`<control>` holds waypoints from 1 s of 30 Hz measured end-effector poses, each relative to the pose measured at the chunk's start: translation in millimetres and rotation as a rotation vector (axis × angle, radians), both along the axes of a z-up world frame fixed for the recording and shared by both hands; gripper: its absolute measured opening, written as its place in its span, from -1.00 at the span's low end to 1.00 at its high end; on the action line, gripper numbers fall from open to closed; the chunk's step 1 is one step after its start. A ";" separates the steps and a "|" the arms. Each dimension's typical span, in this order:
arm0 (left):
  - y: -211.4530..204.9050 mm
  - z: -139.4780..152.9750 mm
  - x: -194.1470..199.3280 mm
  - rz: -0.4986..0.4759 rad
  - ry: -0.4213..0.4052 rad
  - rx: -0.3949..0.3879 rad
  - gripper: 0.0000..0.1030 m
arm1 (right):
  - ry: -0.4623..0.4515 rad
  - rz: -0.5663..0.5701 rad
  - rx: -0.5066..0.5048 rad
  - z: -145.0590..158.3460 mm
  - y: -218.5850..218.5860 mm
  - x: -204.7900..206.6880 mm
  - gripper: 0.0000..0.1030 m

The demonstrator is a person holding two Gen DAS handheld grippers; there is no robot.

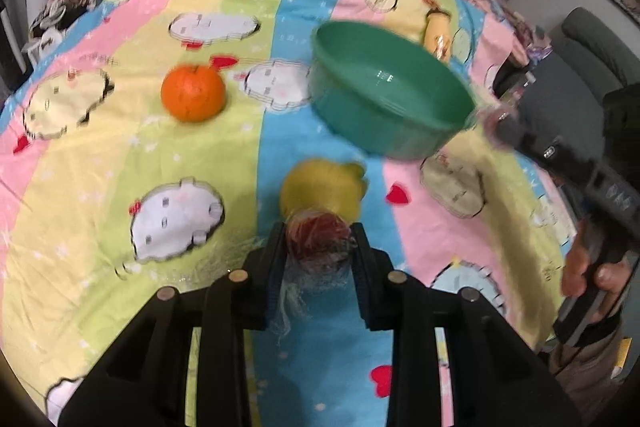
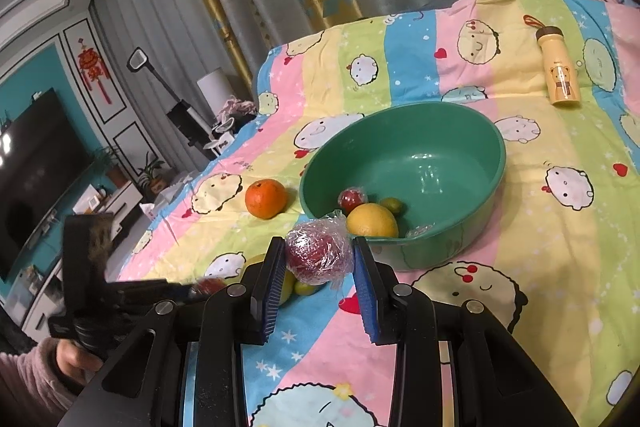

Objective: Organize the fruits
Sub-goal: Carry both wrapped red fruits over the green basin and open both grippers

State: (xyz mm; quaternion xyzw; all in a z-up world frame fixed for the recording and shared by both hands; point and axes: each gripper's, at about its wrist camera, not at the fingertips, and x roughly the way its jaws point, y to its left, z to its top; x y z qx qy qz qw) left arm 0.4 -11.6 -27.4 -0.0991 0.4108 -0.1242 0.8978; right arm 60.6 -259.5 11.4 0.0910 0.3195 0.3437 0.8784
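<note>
My left gripper [image 1: 319, 241] is shut on a red fruit in plastic wrap [image 1: 316, 233], low over the bedspread. Just beyond it lies a yellow-green fruit [image 1: 322, 191]. An orange [image 1: 193, 93] sits further off to the left. My right gripper [image 2: 318, 259] is shut on another wrapped red fruit [image 2: 316, 251], held in the air in front of the green bowl [image 2: 440, 247]. The bowl holds a wrapped red fruit [image 2: 351, 199], a large yellow citrus [image 2: 372, 221] and a small green fruit [image 2: 393, 205]. The orange [image 2: 266, 199] lies left of the bowl.
A yellow bottle [image 2: 559, 73] lies on the striped cartoon bedspread [image 2: 540, 247] behind the bowl. A person's hand [image 1: 592, 275] grips the right tool's handle at the right edge. Curtains hang behind the bed; a television and shelves stand far left.
</note>
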 end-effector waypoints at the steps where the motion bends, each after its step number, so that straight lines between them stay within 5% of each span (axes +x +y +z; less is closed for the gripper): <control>1: -0.5 5.0 1.5 -0.005 -0.010 -0.004 -0.41 | -0.001 -0.003 -0.001 0.3 -0.3 0.8 -0.32; 12: -23.7 44.9 54.5 -0.091 -0.073 -0.059 -0.41 | -0.019 -0.067 -0.010 5.7 -8.4 13.9 -0.32; 30: -83.7 25.0 162.2 -0.146 0.049 -0.058 -0.40 | 0.003 -0.156 -0.090 -5.7 -12.6 75.8 -0.32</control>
